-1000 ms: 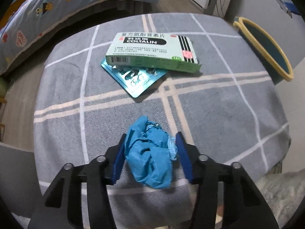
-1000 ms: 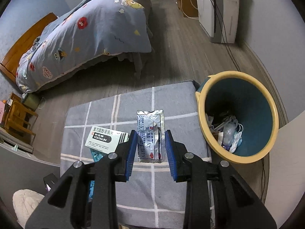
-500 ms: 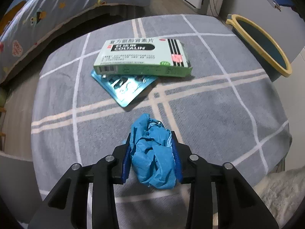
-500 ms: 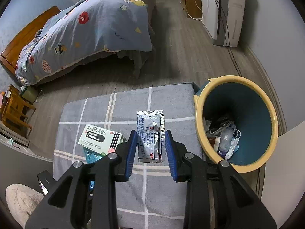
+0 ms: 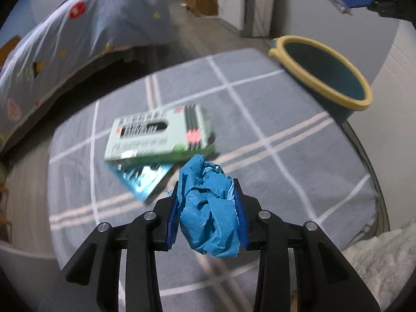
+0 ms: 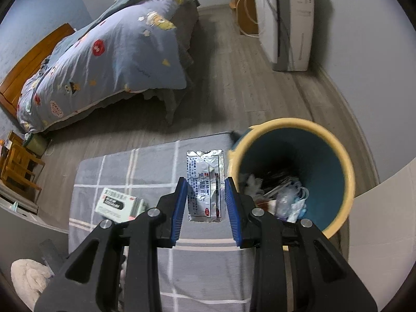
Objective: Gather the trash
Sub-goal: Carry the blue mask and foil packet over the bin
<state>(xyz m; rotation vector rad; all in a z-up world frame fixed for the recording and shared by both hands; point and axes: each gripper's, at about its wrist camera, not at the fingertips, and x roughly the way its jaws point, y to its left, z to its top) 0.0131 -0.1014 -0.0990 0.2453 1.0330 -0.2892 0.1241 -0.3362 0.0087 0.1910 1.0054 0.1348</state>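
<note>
1. the left hand-held gripper (image 5: pixel 208 208) is pinching a crumpled blue glove (image 5: pixel 209 208); both blue pads press into its sides, and the wad hangs clear above the desk (image 5: pixel 299 182).
2. the right hand-held gripper (image 6: pixel 206 205) is pinching a silver sachet (image 6: pixel 205 184) by its edges, held up over the desk just beside the bin (image 6: pixel 338 156).
3. the bin, yellow-rimmed and teal inside, stands against the desk's far right corner with crumpled litter (image 6: pixel 286 197) at its bottom.
4. a pale green box (image 5: pixel 158 135) lies on the checked grey cloth, partly on top of a teal blister pack (image 5: pixel 141 179).
5. a bed (image 6: pixel 104 59) with a patterned blue quilt stands beyond the desk.
</note>
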